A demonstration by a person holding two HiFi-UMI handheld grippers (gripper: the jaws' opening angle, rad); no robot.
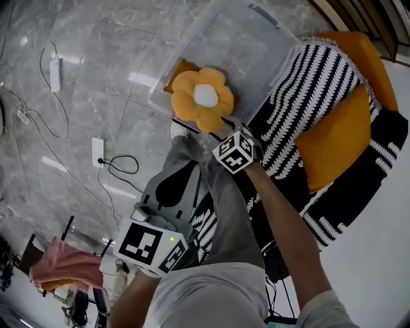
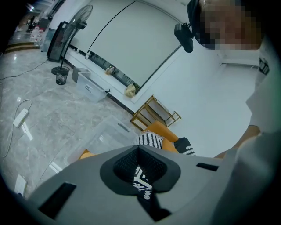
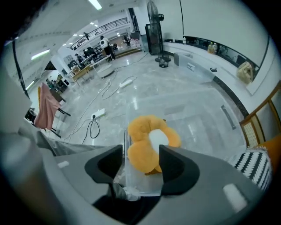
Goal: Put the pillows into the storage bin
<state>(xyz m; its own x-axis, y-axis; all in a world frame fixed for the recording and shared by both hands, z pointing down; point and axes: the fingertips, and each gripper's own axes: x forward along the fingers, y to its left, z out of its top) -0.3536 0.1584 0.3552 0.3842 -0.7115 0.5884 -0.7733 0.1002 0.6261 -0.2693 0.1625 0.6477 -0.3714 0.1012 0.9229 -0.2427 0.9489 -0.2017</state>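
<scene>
Orange flower pillow (image 1: 204,97) lies inside the clear bin (image 1: 262,45), at its near corner, atop a second orange pillow (image 1: 180,68). We note the right gripper (image 3: 140,154) just over the bin's near rim, fingers released, spread and pressing nothing. Left gripper (image 2: 139,148) hangs short of the bin, fingers clenched together, empty. Striped pillow (image 1: 307,96) sits just right of the bin.

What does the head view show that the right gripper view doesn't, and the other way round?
Only the head view: the left gripper and the person's forearm. Only the right gripper view: the right gripper with jaws apart, a standing fan, distant people at tables. Both: the orange flower pillow lying in the clear storage bin.
</scene>
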